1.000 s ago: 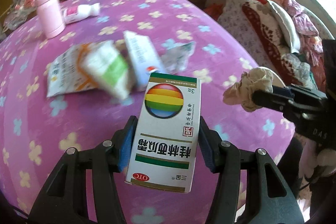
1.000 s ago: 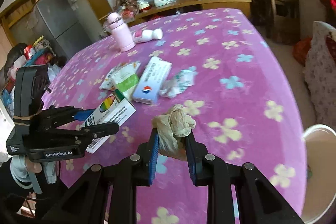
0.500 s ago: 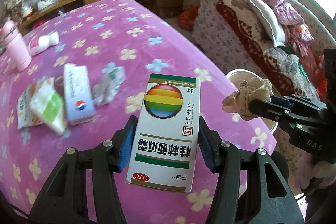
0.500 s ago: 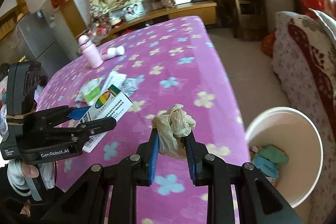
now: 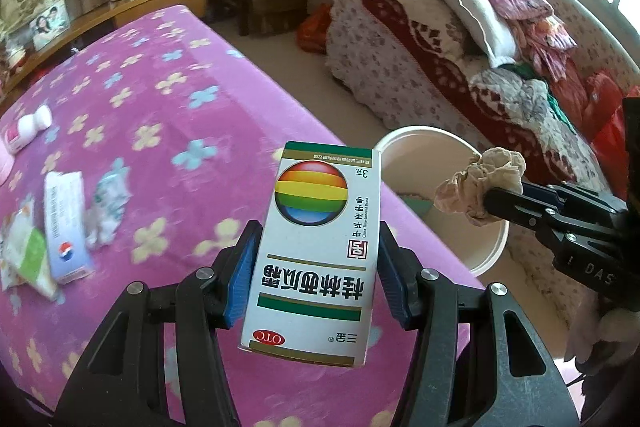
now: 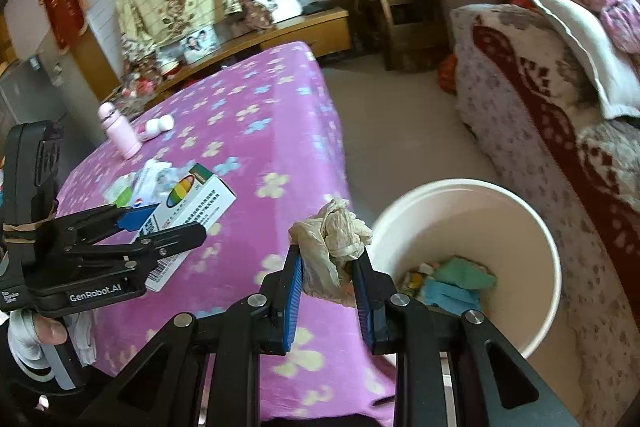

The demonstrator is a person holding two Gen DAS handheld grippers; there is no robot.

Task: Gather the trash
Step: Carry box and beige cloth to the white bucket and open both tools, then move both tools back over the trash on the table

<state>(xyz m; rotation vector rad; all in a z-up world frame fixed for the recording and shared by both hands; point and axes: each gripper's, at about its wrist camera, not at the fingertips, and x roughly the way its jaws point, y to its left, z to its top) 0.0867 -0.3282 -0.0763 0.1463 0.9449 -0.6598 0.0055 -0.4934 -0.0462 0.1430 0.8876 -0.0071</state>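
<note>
My left gripper (image 5: 316,259) is shut on a white medicine box (image 5: 316,239) with a rainbow ball, held above the pink table's right edge; it also shows in the right wrist view (image 6: 188,207). My right gripper (image 6: 330,267) is shut on a crumpled beige tissue (image 6: 330,241), seen in the left wrist view too (image 5: 476,183), close to the white trash bucket (image 6: 532,227) on the floor. The bucket (image 5: 492,243) holds some green and blue scraps (image 6: 456,279).
On the pink flowered tablecloth (image 5: 160,115) lie a blue-white box (image 5: 66,223), a green packet (image 5: 28,255), a crumpled wrapper (image 5: 110,199) and a white bottle (image 5: 24,131). A pink flask (image 6: 118,131) stands farther back. A sofa (image 5: 460,59) with bedding runs along the right.
Both grippers have swung right, from over the table's middle toward the bucket beside the table. The box and the tissue stay gripped.
</note>
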